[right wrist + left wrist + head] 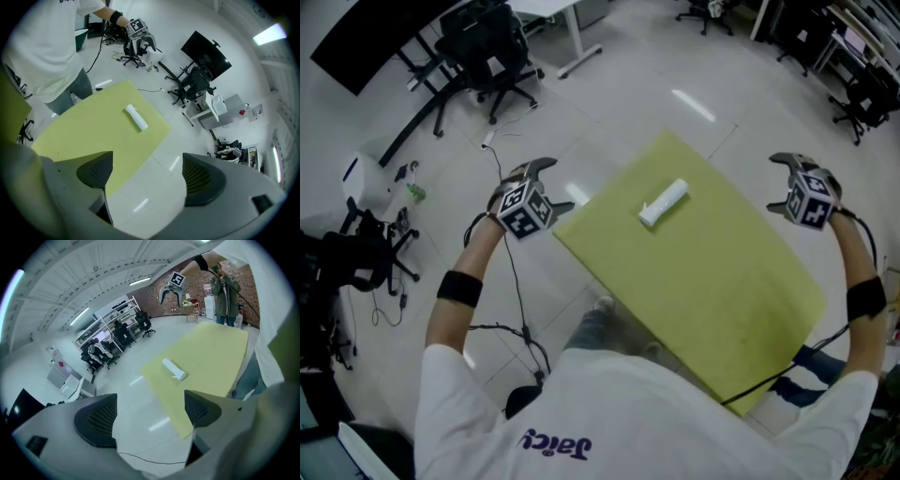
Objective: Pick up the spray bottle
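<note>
A white spray bottle (663, 202) lies on its side on the yellow-green table (741, 291), toward the table's far end. The bottle also shows in the left gripper view (174, 369) and in the right gripper view (136, 117). My left gripper (549, 184) is held up in the air off the table's left edge, open, with nothing between its jaws. On the other side my right gripper (780, 182) hovers beyond the table's right edge, open and empty too. Both are well away from the bottle.
Black office chairs (492, 52) and a desk stand at the back left. A white device on a stand (366, 183) is at the left, with cables (511, 281) trailing across the floor. More chairs (862, 94) stand at the back right.
</note>
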